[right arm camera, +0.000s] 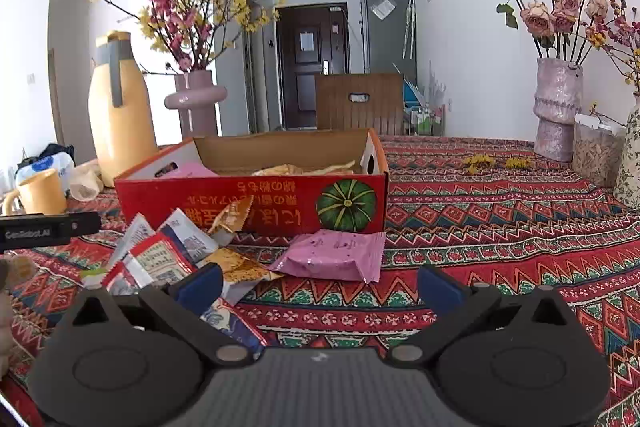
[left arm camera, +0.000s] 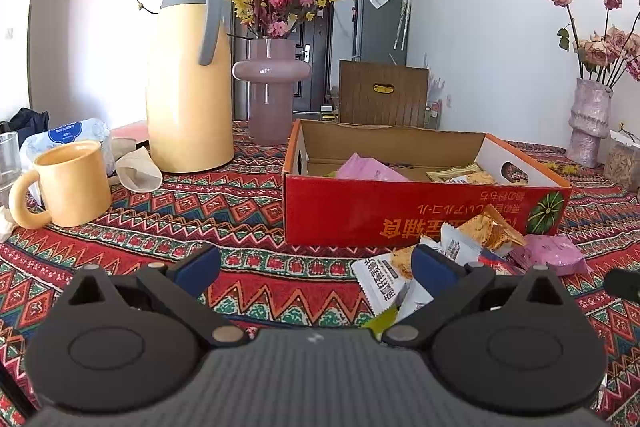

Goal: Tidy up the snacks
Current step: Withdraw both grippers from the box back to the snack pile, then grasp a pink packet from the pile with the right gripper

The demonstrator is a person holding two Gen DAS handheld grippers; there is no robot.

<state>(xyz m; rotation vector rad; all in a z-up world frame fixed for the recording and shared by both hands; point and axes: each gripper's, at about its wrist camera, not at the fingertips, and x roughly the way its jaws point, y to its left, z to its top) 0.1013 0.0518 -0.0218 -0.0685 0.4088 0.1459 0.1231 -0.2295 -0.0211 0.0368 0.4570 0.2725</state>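
Note:
A red cardboard box [left arm camera: 400,211] [right arm camera: 256,199] stands open on the patterned tablecloth, with a pink packet [left arm camera: 368,169] and other snacks inside. In front of it lies a loose heap of snack packets [left arm camera: 452,255] [right arm camera: 176,259] and a pink packet [right arm camera: 336,255] [left arm camera: 554,253]. My left gripper [left arm camera: 316,263] is open, low over the cloth, its right finger beside the heap. My right gripper [right arm camera: 320,283] is open too, just short of the pink packet, with its left finger over the heap. The left gripper's body [right arm camera: 44,227] shows at the right wrist view's left edge.
A yellow thermos [left arm camera: 188,75], a yellow mug [left arm camera: 68,183], a pink vase of blossoms [left arm camera: 272,87] and a tissue pack [left arm camera: 68,137] stand left of the box. A textured vase of dried roses [right arm camera: 558,107] and a jar [right arm camera: 596,151] stand at the right. A wooden chair back [left arm camera: 382,93] is behind.

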